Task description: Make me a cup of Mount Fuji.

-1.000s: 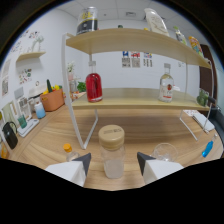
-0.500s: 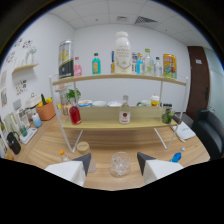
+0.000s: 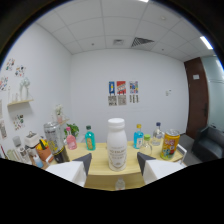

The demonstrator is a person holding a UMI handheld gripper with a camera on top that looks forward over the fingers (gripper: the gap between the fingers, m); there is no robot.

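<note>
A white plastic bottle (image 3: 116, 145) with a white cap stands upright on the wooden top shelf (image 3: 102, 162). It sits just ahead of my gripper (image 3: 114, 166), centred in the gap between the fingers. The gripper is open. The left finger (image 3: 80, 163) and the right finger (image 3: 146, 163) each stand clear of the bottle, with shelf showing on both sides. Nothing is held. Low between the fingers, a small bit of a clear jar (image 3: 119, 184) shows far below.
Other things line the shelf: a tall dark can (image 3: 53, 143), a pink bottle (image 3: 71, 143), a teal bottle (image 3: 90, 138), a blue bottle (image 3: 138, 137), a clear bottle (image 3: 157, 134) and a yellow can (image 3: 170, 145). Posters (image 3: 122, 93) hang on the white wall behind.
The gripper has risen from table height past the middle shelf to the top shelf. The clear jar that stood between the fingers has dropped low in view, and the white bottle is now close ahead.
</note>
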